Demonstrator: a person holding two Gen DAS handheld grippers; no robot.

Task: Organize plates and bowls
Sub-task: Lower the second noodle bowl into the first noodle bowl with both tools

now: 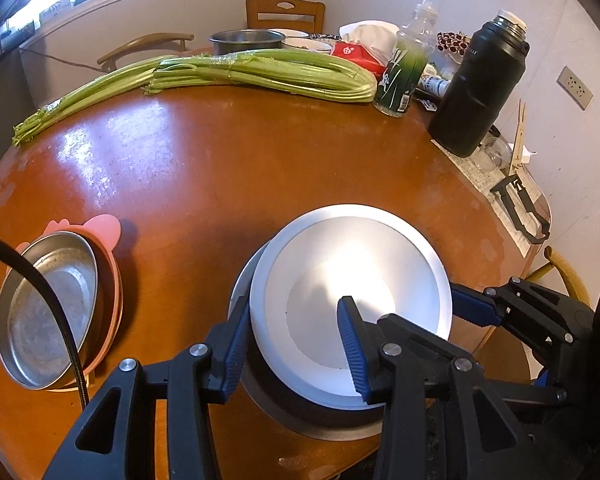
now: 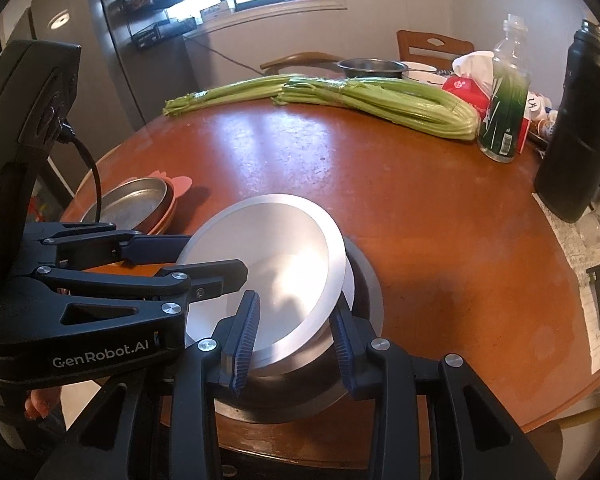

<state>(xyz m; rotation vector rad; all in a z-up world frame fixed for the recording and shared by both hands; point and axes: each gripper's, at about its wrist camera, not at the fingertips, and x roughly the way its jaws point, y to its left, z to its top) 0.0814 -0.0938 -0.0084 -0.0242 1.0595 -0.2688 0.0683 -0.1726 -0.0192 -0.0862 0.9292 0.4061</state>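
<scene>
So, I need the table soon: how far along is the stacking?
Done: steel dish nested in pink plate. In hand: left gripper and right gripper straddle the white plate, tilted over the dark bowl. Left: settling it flat.

Black linkage grippers, ribbed blue fingers (image 1: 352, 344), silver screws

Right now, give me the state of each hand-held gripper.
Left hand-held gripper: partly open, fingers straddling the rim of the white plate; firm grip cannot be told.
Right hand-held gripper: partly open astride the same plate; likewise unclear.
</scene>
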